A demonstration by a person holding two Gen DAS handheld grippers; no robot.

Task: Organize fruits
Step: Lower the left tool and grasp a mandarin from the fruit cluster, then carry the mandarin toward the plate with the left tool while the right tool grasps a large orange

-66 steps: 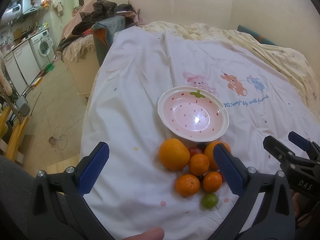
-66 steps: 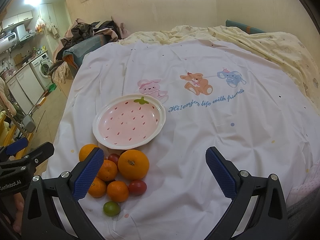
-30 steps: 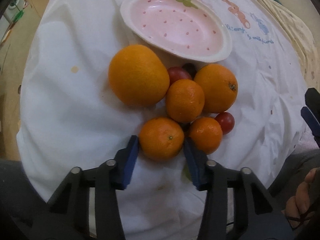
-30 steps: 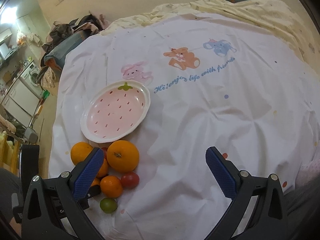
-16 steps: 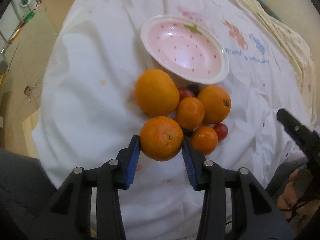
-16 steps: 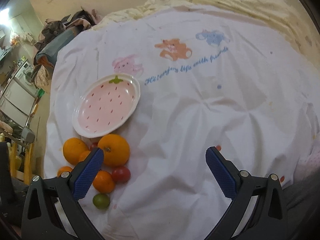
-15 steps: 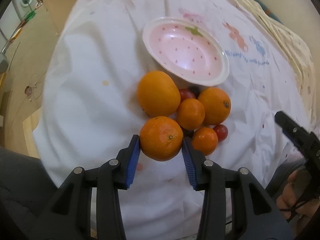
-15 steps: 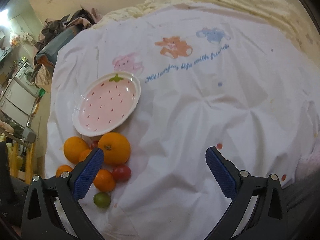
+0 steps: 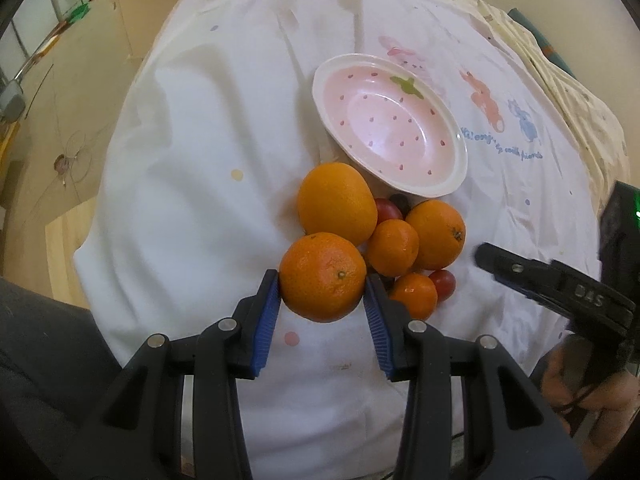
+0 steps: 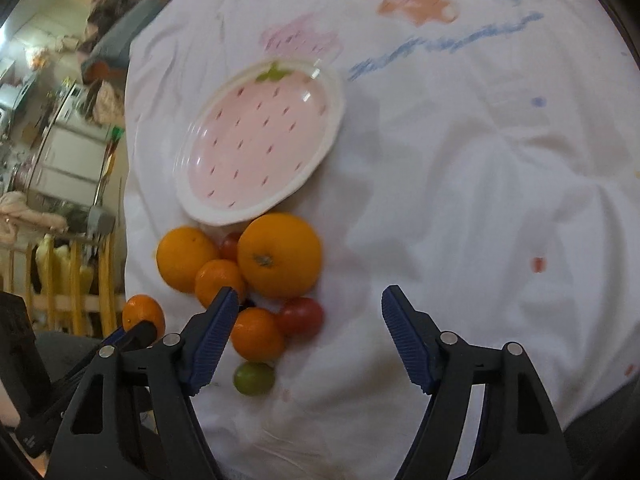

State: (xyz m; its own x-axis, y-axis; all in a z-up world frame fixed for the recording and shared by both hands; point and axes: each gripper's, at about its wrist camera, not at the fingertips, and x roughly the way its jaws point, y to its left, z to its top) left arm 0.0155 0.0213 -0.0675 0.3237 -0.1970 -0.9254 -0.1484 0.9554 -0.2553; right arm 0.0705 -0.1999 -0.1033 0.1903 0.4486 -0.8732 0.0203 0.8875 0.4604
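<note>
My left gripper is shut on a mandarin and holds it above the cloth, near the fruit pile. The held mandarin also shows at the left of the right wrist view. The pile holds a big orange, a second orange, small mandarins, a red tomato and a green one. A pink strawberry plate sits empty beyond the pile. My right gripper is open, low over the cloth just right of the pile.
The fruit lies on a white printed cloth over a bed or table whose left edge drops to the floor. A kitchen area and clutter lie far left. A cream blanket covers the far right.
My left gripper closed on the mandarin and lifted it from the pile. My right gripper dropped lower and moved left toward the fruit, its jaws narrower than before.
</note>
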